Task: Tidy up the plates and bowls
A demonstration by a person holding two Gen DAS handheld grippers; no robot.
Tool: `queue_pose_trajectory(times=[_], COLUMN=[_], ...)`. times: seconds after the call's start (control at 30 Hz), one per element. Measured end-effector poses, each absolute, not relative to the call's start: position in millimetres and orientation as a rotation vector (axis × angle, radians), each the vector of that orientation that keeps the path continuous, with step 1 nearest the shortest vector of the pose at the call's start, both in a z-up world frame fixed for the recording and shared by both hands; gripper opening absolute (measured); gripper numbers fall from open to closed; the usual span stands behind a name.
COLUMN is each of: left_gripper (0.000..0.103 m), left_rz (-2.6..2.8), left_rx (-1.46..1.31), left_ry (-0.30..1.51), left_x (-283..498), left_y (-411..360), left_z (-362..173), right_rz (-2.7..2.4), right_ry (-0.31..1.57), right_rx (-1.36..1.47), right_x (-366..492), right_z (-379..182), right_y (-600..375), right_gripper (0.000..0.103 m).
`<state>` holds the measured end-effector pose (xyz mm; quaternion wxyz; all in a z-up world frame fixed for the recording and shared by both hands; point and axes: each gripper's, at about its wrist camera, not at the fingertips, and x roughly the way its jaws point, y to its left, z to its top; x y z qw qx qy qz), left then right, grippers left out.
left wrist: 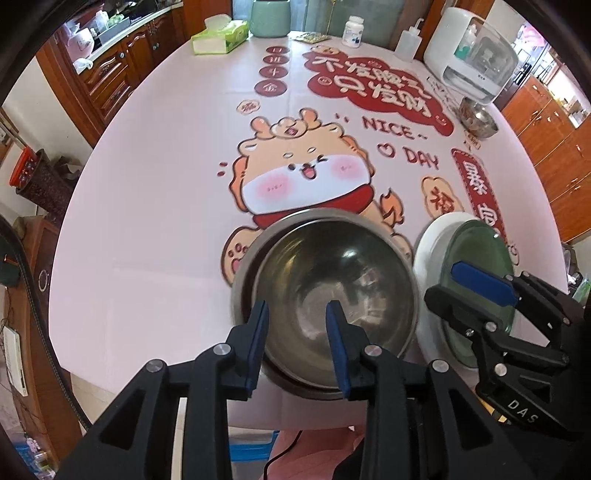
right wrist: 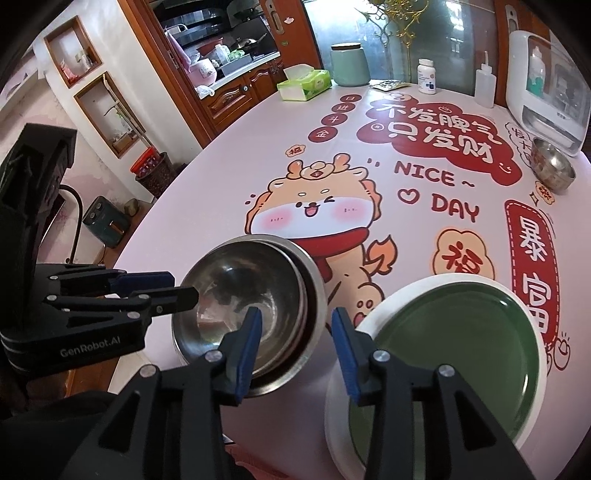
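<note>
A stack of steel bowls (left wrist: 325, 291) (right wrist: 251, 295) sits at the table's near edge. My left gripper (left wrist: 297, 325) (right wrist: 177, 288) is open, its fingers astride the stack's near rim. To the right a green plate (left wrist: 480, 266) (right wrist: 447, 339) lies on a white plate (left wrist: 428, 251) (right wrist: 369, 321). My right gripper (right wrist: 295, 343) (left wrist: 476, 291) is open and empty, hovering between the bowls and the plates. A lone steel bowl (left wrist: 478, 118) (right wrist: 552, 166) sits at the far right.
At the table's far end stand a tissue box (left wrist: 219, 37) (right wrist: 304, 85), a green jar (left wrist: 271, 16) (right wrist: 349, 64), a pill bottle (left wrist: 352, 31) (right wrist: 426, 75), a squeeze bottle (left wrist: 408, 40) (right wrist: 484, 85) and a white appliance (left wrist: 472, 55) (right wrist: 546, 88). The cartoon tablecloth (left wrist: 166, 184) covers the round table.
</note>
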<state>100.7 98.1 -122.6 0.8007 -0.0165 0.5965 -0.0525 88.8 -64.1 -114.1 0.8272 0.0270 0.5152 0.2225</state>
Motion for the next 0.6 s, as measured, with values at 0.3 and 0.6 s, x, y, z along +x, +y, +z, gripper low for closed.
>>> queue_pose_trajectory(times=[0.3,0.6], left_gripper=[0.031,0.032], left_rz=[-0.169,-0.234], left_rx=[-0.025,-0.011], left_ry=[1.212,1.169], left_x=[100.8,104.7], left_y=[61.0,8.4], left_z=[-106.2,-93.9], right_rz=[0.425,0.367], right_ry=[1.085,1.068], right_rx=[0.077,0.097], right_x=[86.1,87.0], right_z=[-108.6,-100.1], right_y=[-99.0,-149.9], right_gripper=[0.045,0.052])
